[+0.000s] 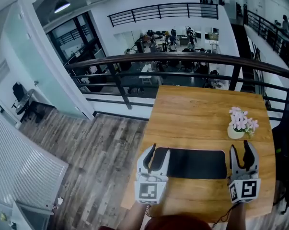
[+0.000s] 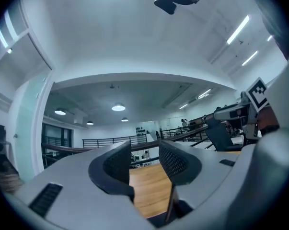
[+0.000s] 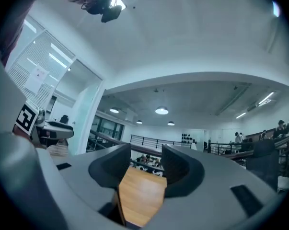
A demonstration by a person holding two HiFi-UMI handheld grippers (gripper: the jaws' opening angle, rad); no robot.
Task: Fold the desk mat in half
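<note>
1 mat (image 1: 197, 163), 1 vase (image 1: 236, 132), 1 tbl (image 1: 197, 111).

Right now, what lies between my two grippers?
The black desk mat lies flat on the wooden table between the left gripper and the right gripper, shown in the head view.

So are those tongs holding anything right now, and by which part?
Nothing. The left tongs and right tongs both stand open, one at each end of the mat.

Open tabletop (image 1: 197, 114) beyond desk mat (image 1: 192, 163), flower pot (image 1: 236, 132) right
</note>
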